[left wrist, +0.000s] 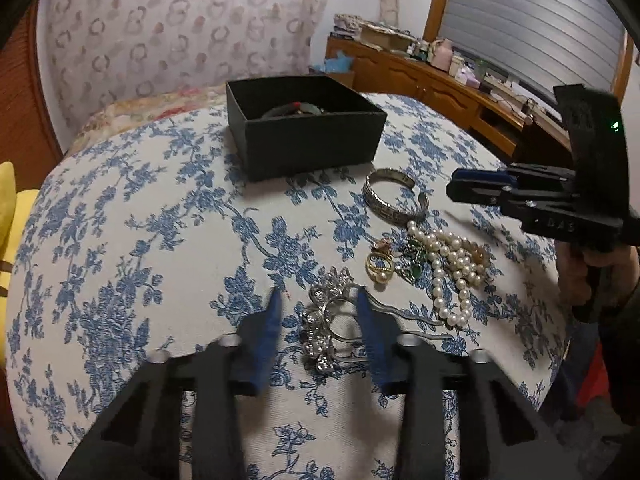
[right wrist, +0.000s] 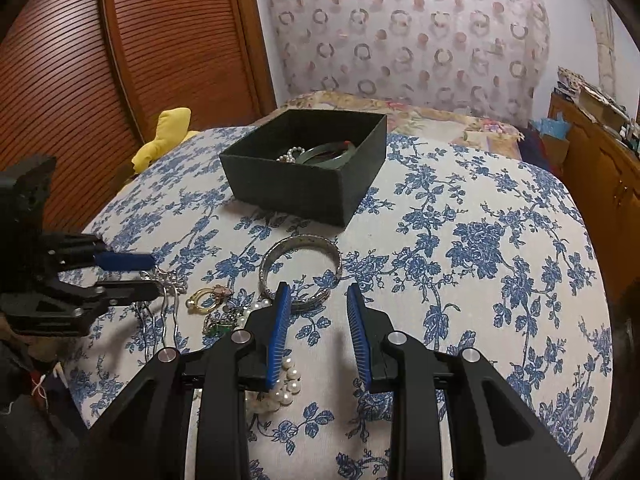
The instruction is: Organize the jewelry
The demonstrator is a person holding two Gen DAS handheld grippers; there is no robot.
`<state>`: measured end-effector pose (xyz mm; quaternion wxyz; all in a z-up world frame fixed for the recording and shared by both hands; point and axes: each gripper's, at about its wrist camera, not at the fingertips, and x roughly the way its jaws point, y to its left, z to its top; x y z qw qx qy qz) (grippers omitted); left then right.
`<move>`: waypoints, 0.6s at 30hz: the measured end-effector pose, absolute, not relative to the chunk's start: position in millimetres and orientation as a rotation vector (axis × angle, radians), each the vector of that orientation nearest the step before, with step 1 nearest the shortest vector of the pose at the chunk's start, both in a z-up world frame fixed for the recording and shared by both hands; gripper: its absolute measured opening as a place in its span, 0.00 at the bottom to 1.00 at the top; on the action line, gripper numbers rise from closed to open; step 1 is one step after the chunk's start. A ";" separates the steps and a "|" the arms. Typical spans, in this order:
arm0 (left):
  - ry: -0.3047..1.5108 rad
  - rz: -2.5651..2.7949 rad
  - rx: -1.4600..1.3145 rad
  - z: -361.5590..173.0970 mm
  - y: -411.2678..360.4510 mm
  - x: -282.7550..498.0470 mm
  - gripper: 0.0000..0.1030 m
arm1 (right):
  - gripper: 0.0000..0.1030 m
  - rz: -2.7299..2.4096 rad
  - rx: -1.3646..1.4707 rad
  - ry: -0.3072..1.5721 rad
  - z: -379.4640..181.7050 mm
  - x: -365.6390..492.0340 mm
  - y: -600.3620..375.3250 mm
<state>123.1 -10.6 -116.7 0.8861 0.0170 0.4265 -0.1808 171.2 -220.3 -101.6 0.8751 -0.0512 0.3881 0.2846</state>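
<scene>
A black open box (left wrist: 304,128) stands at the far side of the blue-flowered table and holds a green bangle and pearls (right wrist: 316,154). Loose jewelry lies nearer: a silver cuff bracelet (left wrist: 394,196), a pearl necklace (left wrist: 452,268), gold rings (left wrist: 379,266), a green pendant (left wrist: 414,270) and a silver flower hair pin (left wrist: 332,320). My left gripper (left wrist: 318,304) is open with its blue pads on either side of the hair pin. My right gripper (right wrist: 316,298) is open and empty above the cuff bracelet (right wrist: 300,268) and the pearls (right wrist: 280,388).
The table is round with a cloth that drops off at its edges (right wrist: 560,280). A yellow cushion (right wrist: 164,136) lies at the left behind it. A wooden sideboard (left wrist: 440,84) with clutter stands at the right, and a wooden shutter door (right wrist: 120,60) at the left.
</scene>
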 end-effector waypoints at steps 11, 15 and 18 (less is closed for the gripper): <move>0.878 -0.406 -0.030 -118.0 -4.6 125.7 0.13 | 0.31 0.599 -0.111 0.812 -101.3 171.1 -217.7; 0.847 -0.399 -0.042 -112.0 -2.2 119.9 0.12 | 0.31 0.592 -0.116 0.820 -104.2 175.4 -216.9; 0.820 -0.382 -0.044 -105.8 0.9 114.3 0.11 | 0.31 0.590 -0.121 0.819 -104.9 177.7 -216.1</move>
